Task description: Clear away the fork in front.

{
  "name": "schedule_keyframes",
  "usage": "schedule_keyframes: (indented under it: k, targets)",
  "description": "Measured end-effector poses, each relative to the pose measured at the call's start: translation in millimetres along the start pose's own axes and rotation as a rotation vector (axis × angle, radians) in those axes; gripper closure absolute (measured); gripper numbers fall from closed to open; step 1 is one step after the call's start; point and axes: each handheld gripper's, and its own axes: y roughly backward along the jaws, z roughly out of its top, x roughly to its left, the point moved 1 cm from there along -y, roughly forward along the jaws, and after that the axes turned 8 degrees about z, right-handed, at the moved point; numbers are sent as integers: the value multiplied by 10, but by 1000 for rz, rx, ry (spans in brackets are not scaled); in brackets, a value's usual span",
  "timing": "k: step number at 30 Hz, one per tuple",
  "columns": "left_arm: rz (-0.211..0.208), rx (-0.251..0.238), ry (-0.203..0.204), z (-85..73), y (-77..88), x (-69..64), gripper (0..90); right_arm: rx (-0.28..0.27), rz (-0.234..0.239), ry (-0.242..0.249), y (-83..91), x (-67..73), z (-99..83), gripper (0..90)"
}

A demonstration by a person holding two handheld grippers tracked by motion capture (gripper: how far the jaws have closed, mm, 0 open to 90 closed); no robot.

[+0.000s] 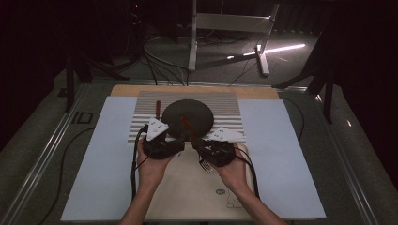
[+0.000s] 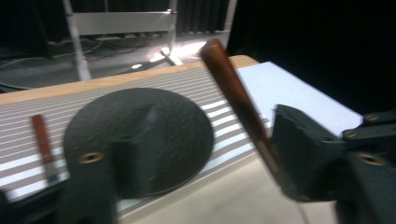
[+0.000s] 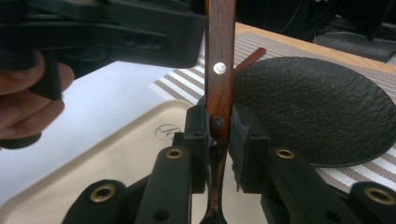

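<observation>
I see the right gripper (image 3: pixel 219 135) clamped on a fork with a reddish-brown wooden handle (image 3: pixel 219 70). Its two black jaws press the handle from both sides, just under a dark rivet. The handle rises straight up between the jaws, and the metal part of the fork goes down below them. In the high view, the fork tines (image 1: pixel 205 165) stick out under the right gripper (image 1: pixel 199 142), over the cream-coloured tray with a small drawing (image 1: pixel 197 197).

My landmark is the round dark plate with a rough surface (image 1: pixel 187 117). It lies on a mat with brown and white stripes (image 1: pixel 230 101). The fork is at the near edge of this plate, and its handle (image 1: pixel 187 124) leans over the plate rim. Both grippers are just in front of the plate, near each other, above the far end of the tray.

The left gripper (image 1: pixel 174 143) has its jaws apart, about half way. In the left gripper view, the fork handle (image 2: pixel 238 100) passes close to the right jaw of this gripper, but I cannot tell if the jaw touches it; the picture is blurred there.

A second piece with a reddish-brown handle (image 1: pixel 158 108) lies on the striped mat, just to the left of the plate.
</observation>
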Motion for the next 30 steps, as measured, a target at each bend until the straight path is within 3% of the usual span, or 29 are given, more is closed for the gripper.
schedule_keyframes:
  k: [8,17,23,24,27,30]
  targets:
    - [-49,-15,28,11,-23,-67,663,-28,-4,5,-3,47,-6,782]
    - [-120,4,41,5,-48,-108,784,-43,-4,-4,-40,70,-11,782]
    - [-134,22,48,12,-51,-102,807,-36,12,-9,-38,60,-4,774]
    - [-128,26,47,12,-52,-102,807,-34,17,-8,-30,50,-4,745]
    - [-128,31,50,14,-49,-77,808,-44,0,3,3,15,-10,493]
    - [-125,32,51,20,-38,-45,807,-57,-52,18,48,-42,-33,289]
